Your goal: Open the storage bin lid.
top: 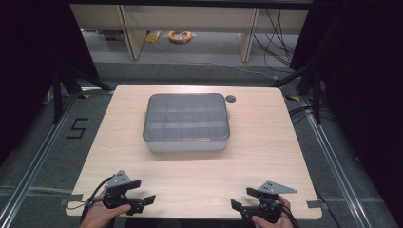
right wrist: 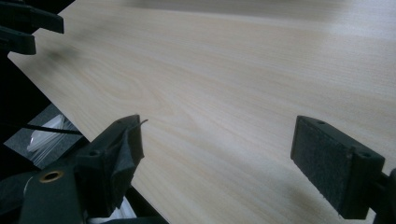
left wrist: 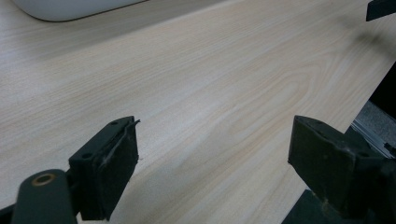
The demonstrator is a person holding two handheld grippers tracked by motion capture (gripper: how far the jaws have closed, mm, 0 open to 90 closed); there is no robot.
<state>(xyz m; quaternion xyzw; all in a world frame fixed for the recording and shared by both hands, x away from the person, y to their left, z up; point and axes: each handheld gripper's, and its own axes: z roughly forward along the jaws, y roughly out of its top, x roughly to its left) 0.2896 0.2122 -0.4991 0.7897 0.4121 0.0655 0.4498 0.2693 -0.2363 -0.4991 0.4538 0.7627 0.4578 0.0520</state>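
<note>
A grey plastic box (top: 186, 122) with a clear lid and several compartments sits on the middle of the wooden table (top: 266, 142), toward the far side. My left gripper (top: 140, 191) rests at the near left edge, held by a hand, its jaws wide apart over bare wood. In the left gripper view the left gripper (left wrist: 212, 158) holds nothing, and the box's rounded corner (left wrist: 70, 8) shows at the top left. My right gripper (top: 244, 198) sits at the near right edge, also open. In the right gripper view the right gripper (right wrist: 217, 161) is empty above the tabletop.
A round cable hole (top: 231, 99) lies in the table near the box's far right corner. Dark frames and cables flank the table. A floor mark "5" (top: 76, 128) lies to the left. Shelving legs and a yellow cable coil (top: 180, 36) stand beyond.
</note>
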